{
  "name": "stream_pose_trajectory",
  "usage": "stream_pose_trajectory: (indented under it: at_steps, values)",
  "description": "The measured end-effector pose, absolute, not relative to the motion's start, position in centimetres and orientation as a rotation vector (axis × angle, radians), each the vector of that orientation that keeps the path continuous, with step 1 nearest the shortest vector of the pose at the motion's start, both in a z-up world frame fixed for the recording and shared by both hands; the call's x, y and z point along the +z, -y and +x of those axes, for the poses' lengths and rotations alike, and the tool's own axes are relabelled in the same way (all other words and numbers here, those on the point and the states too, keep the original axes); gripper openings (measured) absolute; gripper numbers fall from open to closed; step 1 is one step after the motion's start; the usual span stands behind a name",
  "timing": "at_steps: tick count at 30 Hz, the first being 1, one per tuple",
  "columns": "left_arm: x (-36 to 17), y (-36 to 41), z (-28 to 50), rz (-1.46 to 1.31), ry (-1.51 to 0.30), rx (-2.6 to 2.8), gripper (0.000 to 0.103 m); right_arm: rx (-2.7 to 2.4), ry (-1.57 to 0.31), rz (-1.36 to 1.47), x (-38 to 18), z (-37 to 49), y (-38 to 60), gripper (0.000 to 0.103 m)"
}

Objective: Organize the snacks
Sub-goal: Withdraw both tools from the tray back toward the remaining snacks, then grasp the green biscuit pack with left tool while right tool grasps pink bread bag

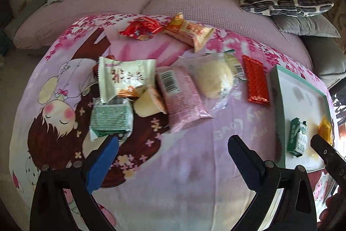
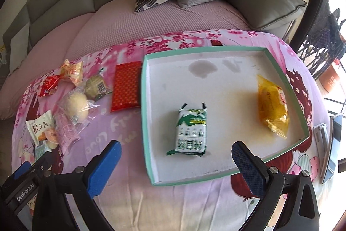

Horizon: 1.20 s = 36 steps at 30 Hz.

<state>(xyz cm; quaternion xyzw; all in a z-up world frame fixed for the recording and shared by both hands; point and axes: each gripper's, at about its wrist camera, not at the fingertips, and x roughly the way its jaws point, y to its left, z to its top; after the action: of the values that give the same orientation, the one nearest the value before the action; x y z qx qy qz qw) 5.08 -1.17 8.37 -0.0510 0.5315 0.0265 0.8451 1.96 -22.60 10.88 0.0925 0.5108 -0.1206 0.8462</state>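
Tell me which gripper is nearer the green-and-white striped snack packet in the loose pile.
Left. The left gripper hangs open with its blue-padded finger right at the green-and-white striped snack packet. The right gripper is open over the mint-rimmed tray, well off to the side.

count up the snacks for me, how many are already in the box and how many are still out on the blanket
In the box: 2, the green-and-white packet and the yellow packet.
On the blanket: 9, from the green striped packet across to the red packet.
Total: 11 snacks.
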Motion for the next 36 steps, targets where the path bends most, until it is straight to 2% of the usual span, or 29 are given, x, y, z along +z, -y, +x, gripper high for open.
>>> stream_pose_trajectory:
  at_steps: [15, 29, 36]
  values:
    - [5.3, -9.6, 5.6, -0.328, -1.171, 0.149, 0.101, -0.104, -1.170, 0.155, 7.0, 6.4, 13.0, 0.103]
    - [3.3, -10.8, 7.9, -0.411, -1.180, 0.122, 0.101, -0.117, -1.248, 0.132, 6.7, 13.0, 11.7, 0.103]
    - [2.3, -11.6, 8.9, -0.493, -1.170, 0.118, 0.101, -0.009, -1.271, 0.093, 6.4, 13.0, 9.1, 0.103]
